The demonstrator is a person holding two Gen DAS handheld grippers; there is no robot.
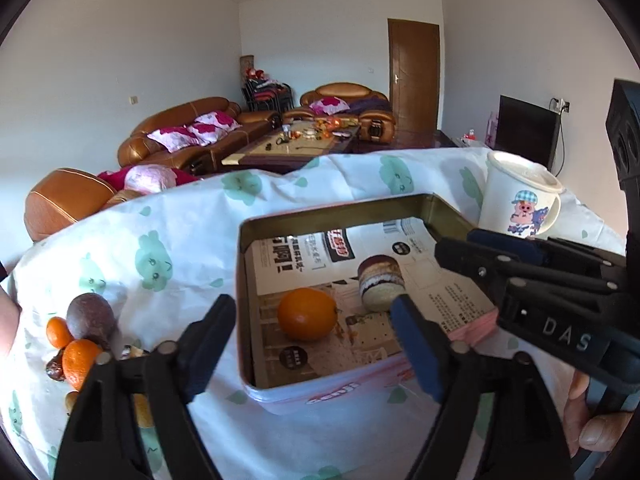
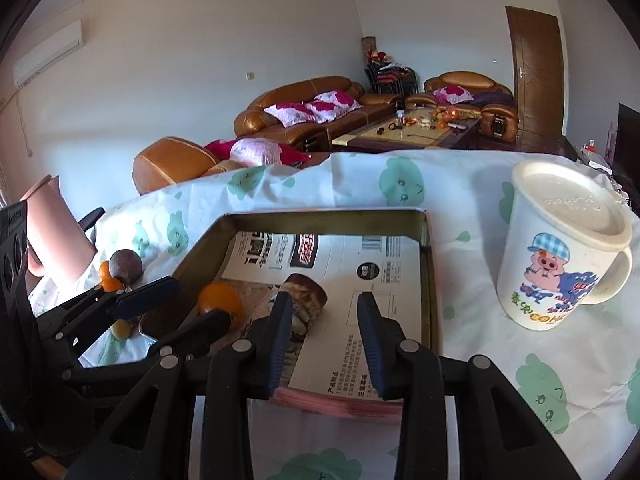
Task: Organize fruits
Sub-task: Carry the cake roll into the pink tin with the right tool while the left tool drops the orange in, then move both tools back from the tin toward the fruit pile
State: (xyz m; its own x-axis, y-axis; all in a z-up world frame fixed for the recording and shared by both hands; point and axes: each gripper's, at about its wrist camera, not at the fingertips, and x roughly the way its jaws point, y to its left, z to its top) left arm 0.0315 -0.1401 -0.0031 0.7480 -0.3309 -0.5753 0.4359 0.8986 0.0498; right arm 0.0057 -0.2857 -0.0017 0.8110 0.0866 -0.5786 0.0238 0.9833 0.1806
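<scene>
I see the rectangular metal tin [image 1: 340, 210], lined with printed paper, on the cloud-patterned cloth [image 1: 180, 220], holding a smooth round orange [image 1: 307, 314] under my left gripper's [image 1: 312, 316] spread, empty jaws, while my right gripper's [image 2: 325, 334] ribbed jaws stand narrowly apart, gripping nothing.

Both fisheye views sit just behind their own fingers, tilted down across the tin tray [image 1: 340, 210] toward the far sofas. The left wrist view looks from the tray's near left corner, with the right gripper [image 1: 456, 246] entering at frame right. The right wrist view looks from the near right, close to the mug [image 2: 560, 248]. Both share tray, orange [image 1: 307, 314], mug and the floral cloth [image 1: 180, 220].
</scene>
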